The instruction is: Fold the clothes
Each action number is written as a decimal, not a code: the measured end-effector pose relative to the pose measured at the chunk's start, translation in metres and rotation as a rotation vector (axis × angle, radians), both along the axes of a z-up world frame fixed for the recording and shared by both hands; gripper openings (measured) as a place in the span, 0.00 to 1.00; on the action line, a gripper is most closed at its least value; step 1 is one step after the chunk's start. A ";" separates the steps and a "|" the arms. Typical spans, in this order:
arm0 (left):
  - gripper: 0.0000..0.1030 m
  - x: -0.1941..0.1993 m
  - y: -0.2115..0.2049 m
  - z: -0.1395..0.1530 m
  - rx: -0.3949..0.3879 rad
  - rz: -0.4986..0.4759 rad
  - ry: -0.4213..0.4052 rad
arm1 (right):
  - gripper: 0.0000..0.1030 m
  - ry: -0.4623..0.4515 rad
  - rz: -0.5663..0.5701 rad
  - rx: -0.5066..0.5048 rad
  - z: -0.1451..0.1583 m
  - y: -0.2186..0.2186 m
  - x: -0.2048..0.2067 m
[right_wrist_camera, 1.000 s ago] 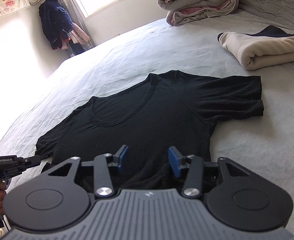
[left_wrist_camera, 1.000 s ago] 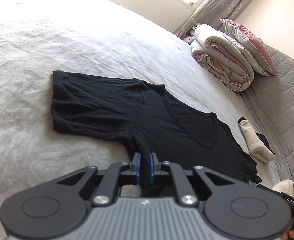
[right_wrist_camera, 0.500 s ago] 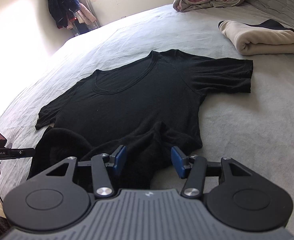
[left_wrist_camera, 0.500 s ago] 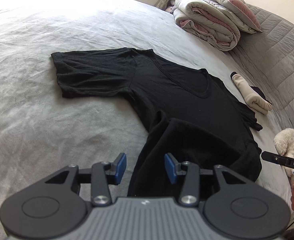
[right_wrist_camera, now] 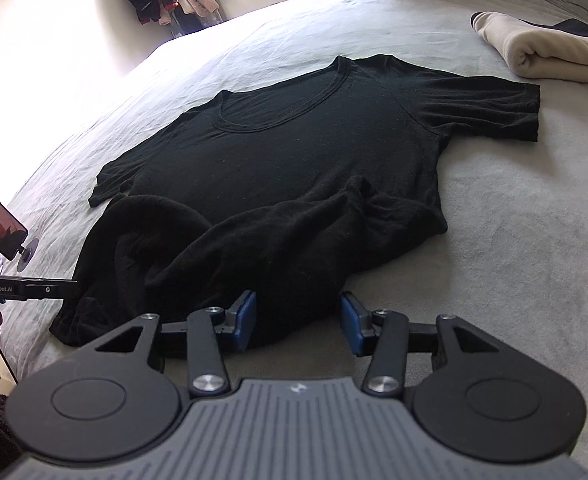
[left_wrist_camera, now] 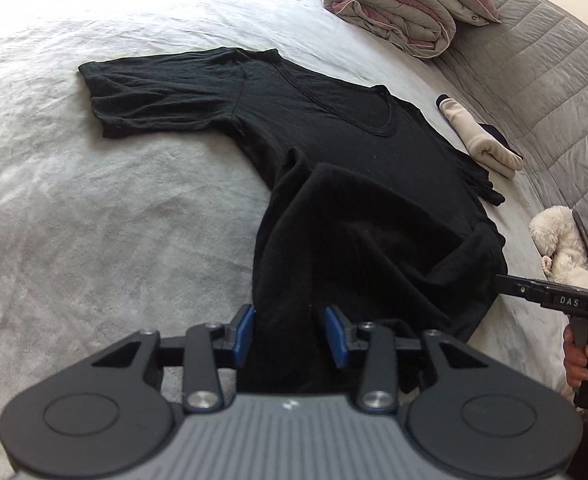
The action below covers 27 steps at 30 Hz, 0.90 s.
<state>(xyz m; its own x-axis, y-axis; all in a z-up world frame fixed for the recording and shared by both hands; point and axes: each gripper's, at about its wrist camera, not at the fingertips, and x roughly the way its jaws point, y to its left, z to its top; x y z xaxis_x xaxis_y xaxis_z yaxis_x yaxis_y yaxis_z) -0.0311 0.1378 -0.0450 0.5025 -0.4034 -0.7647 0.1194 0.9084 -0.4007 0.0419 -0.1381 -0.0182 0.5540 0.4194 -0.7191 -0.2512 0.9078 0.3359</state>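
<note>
Nearest, both grippers stand spread at the hem of the black T-shirt (right_wrist_camera: pixel 294 152): the left gripper (left_wrist_camera: pixel 290 334) straddles bunched cloth without pinching it, and the right gripper (right_wrist_camera: pixel 299 322) is empty. The hem lies rumpled up over the shirt's lower body (a half-made bottom fold, I judge). Beyond it the sleeves spread flat on the bed (right_wrist_camera: pixel 514 240). Next, the hem needs smoothing.

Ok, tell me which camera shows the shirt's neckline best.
The right wrist view. There the neckline of the black T-shirt curves wide and unobstructed, facing the camera. In the left wrist view the neckline sits farther off, seen obliquely from the side, so its curve looks squeezed.
</note>
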 end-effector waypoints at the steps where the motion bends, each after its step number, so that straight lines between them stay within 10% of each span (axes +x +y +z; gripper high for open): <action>1: 0.20 0.000 -0.002 0.000 -0.006 -0.011 0.006 | 0.21 0.000 0.004 0.000 0.000 0.002 0.001; 4: 0.04 -0.001 -0.005 0.001 -0.017 -0.040 0.012 | 0.14 -0.010 0.001 0.007 0.007 -0.001 -0.001; 20: 0.03 -0.049 0.027 0.062 -0.359 -0.156 -0.146 | 0.10 -0.174 -0.008 0.086 0.082 -0.042 -0.052; 27: 0.03 -0.074 0.028 0.064 -0.383 -0.337 -0.184 | 0.10 -0.163 -0.010 0.118 0.090 -0.069 -0.074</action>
